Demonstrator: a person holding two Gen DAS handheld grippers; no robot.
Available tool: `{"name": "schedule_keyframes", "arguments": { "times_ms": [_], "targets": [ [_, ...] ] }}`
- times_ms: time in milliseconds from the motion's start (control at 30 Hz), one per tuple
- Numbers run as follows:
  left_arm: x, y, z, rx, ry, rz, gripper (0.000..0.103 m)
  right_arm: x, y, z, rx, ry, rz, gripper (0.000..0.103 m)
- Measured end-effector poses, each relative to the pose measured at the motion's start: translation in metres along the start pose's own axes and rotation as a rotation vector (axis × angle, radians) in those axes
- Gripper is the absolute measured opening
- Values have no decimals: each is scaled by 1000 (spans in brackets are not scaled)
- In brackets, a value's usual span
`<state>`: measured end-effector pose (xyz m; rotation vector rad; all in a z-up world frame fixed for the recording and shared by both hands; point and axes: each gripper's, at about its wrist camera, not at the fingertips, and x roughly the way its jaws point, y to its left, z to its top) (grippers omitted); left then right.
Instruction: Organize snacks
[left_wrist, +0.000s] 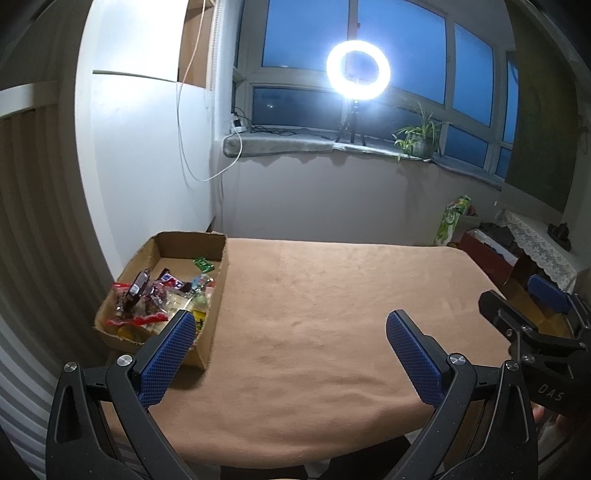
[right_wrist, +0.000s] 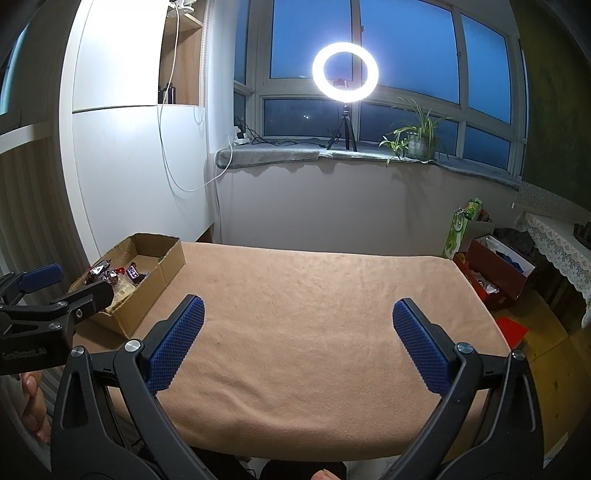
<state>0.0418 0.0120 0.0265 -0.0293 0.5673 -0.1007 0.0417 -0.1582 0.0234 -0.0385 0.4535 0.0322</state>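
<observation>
A cardboard box (left_wrist: 218, 295) stands at the left edge of the table and holds several wrapped snacks (left_wrist: 159, 299), with a green packet (left_wrist: 204, 264) near its far end. The box also shows in the right wrist view (right_wrist: 162, 273) with the snacks (right_wrist: 118, 277) inside. My left gripper (left_wrist: 291, 328) is open and empty over the near part of the table, its left finger beside the box's near corner. My right gripper (right_wrist: 297, 317) is open and empty over the table's middle. It shows at the right edge of the left wrist view (left_wrist: 517, 302).
The table is covered with a tan cloth (left_wrist: 332, 314). A ring light on a tripod (left_wrist: 357, 70) and a potted plant (left_wrist: 421, 136) stand on the window sill. A red box (right_wrist: 495, 273) and a green carton (right_wrist: 461, 229) sit on the floor at right.
</observation>
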Motion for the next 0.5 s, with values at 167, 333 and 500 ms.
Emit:
{"name": "schedule_keyframes", "arguments": {
  "times_ms": [167,333,500],
  "targets": [
    [3,-1,-2,5,5,12,103,5,-1,-3,3,10,2,103],
    [0,-5,-4,25,-19,55,103,9,-2,-5,8,17,3,103],
    [1,-7,-4,38,-23,73,103,11,-4,-6,13,23,4,103]
  ]
}}
